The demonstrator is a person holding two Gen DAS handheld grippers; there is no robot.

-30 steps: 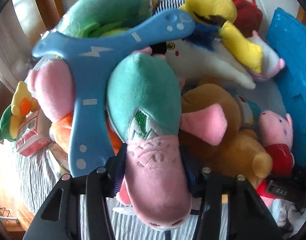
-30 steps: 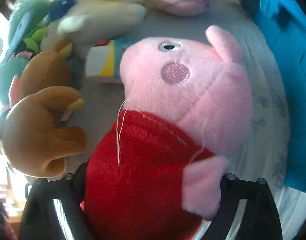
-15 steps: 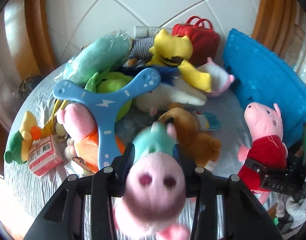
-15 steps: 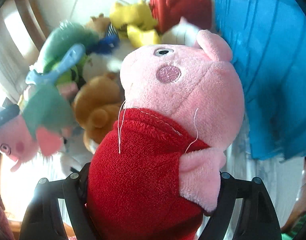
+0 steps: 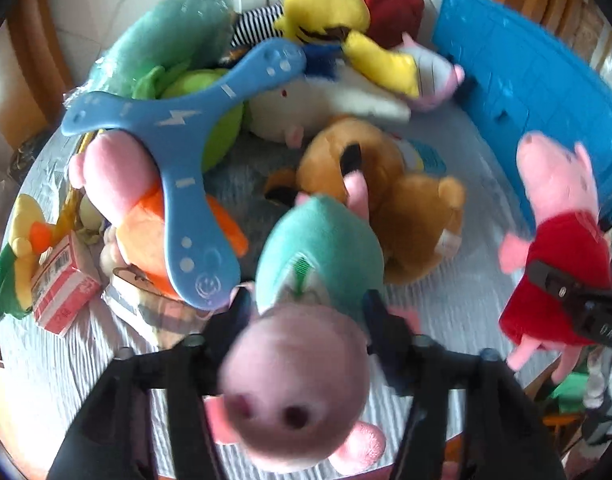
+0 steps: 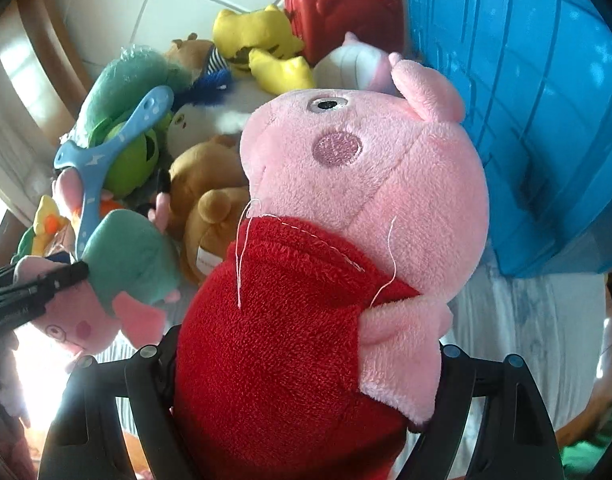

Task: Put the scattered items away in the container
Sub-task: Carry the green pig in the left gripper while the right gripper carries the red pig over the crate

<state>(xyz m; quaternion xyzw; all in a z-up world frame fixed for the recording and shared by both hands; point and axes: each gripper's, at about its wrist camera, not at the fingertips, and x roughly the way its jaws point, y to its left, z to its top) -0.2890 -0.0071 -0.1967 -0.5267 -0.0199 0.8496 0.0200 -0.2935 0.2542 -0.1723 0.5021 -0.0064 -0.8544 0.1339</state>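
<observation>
A pig plush in a teal top (image 5: 317, 256) hangs snout-first toward the camera between the fingers of my left gripper (image 5: 306, 304). The jaws are opening, and both pads still touch its body. It is lifted above the toy pile. My right gripper (image 6: 306, 348) is shut on a pink pig plush in a red dress (image 6: 306, 280), gripping it around the body and holding it in the air. The blue plastic container (image 6: 525, 120) stands just right of that plush. The left wrist view shows the red-dress pig (image 5: 557, 200) in front of the container (image 5: 545, 92).
A pile of toys lies on the striped cloth (image 5: 86, 360): a blue boomerang (image 5: 178, 152), a brown bear (image 5: 385, 184), a yellow plush (image 5: 325, 12), a red toy case (image 5: 385, 4), a wrapped green plush (image 5: 166, 44). A pink carton (image 5: 62, 292) sits at the left edge.
My left gripper rose off the pile with the teal pig, whose snout swung toward the camera. My right gripper lifted the red-dress pig off the cloth, up beside the blue container.
</observation>
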